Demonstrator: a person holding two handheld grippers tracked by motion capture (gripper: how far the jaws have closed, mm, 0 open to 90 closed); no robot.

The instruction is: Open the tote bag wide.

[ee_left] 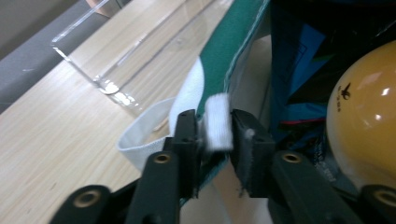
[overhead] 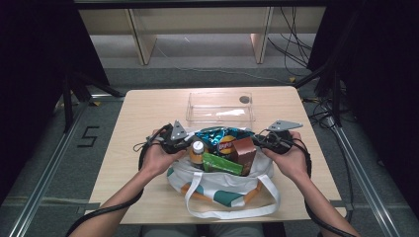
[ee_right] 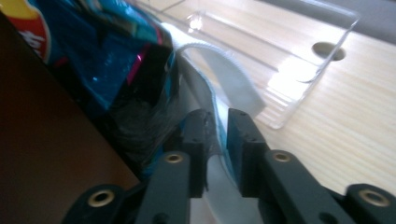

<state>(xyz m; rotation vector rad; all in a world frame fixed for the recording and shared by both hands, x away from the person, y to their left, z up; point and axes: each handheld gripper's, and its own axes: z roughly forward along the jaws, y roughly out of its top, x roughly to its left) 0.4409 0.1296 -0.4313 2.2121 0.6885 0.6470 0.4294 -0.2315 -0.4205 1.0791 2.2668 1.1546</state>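
A white tote bag with green and orange patches sits near the table's front edge. It holds a blue chip bag, a brown carton, a yellow bottle and a green packet. My left gripper is at the bag's left rim. In the left gripper view its jaws stand slightly apart around the green-edged rim and a white tab. My right gripper is at the right rim. Its jaws straddle the white fabric with a small gap, beside the white strap.
A clear plastic tray stands just behind the bag, toward the table's far edge. The bag's white handle loops lie toward the front edge. Bare wood table shows on both sides of the bag.
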